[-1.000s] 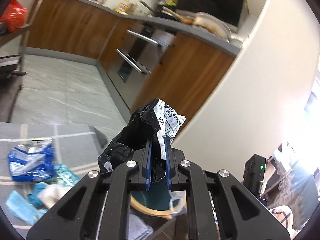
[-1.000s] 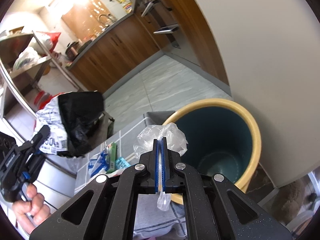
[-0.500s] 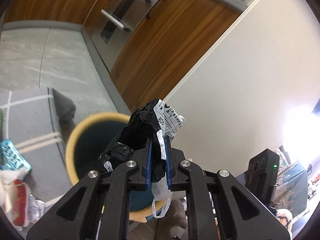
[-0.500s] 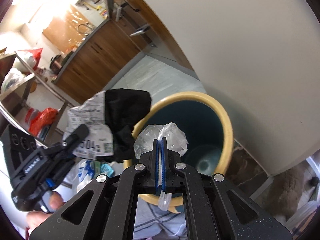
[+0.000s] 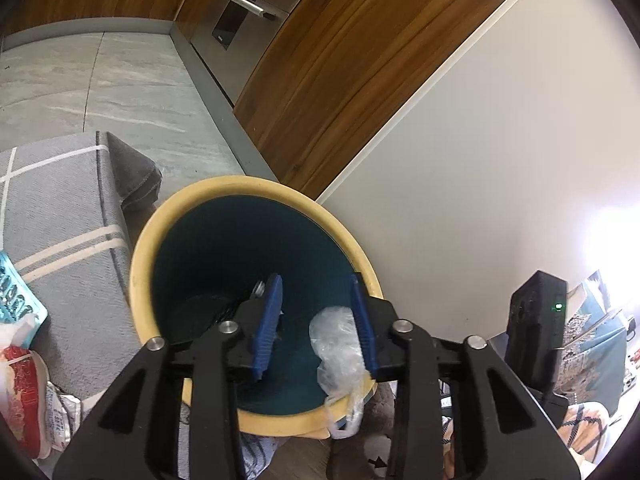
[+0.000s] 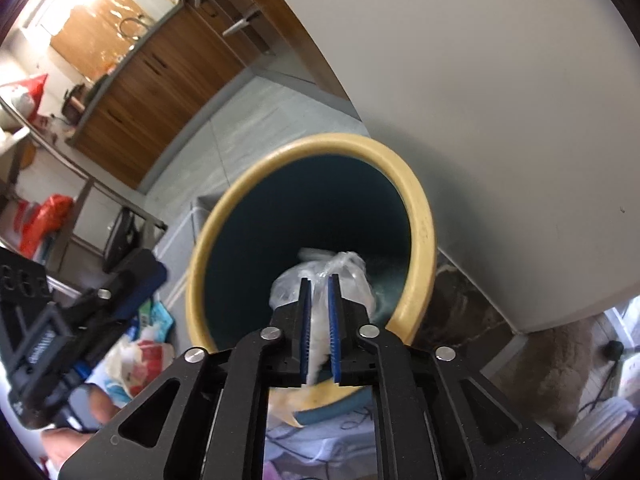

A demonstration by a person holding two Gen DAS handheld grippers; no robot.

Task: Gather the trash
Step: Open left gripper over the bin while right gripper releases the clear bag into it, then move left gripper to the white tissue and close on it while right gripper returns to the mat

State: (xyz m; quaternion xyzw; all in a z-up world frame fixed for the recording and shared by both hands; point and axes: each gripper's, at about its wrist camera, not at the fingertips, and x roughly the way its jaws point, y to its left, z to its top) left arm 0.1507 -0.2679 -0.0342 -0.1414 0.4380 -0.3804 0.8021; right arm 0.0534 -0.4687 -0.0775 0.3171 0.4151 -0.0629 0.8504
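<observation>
Blue pads frame our view on both sides, so we start there. Our left gripper hangs over the mouth of the bin, jaws opening and nothing between them; what may be dark trash lies low inside, too dim to name. Our right gripper is opening too, and the clear plastic bag sits between its pads, its crumpled bulk already past the yellow rim and above the dark teal interior. We cannot tell whether the pads press it at this instant.

To do this release well, we judge that we should keep both grippers over the opening, let the jaws spread fully, and give the film time to peel off the pad, since thin plastic clings. Lifting away early could drag it back over the rim.

Both grippers point steeply down into the bin, the left beside the right. Farther off, more wrappers wait on the grey rug, with the white wall behind.
</observation>
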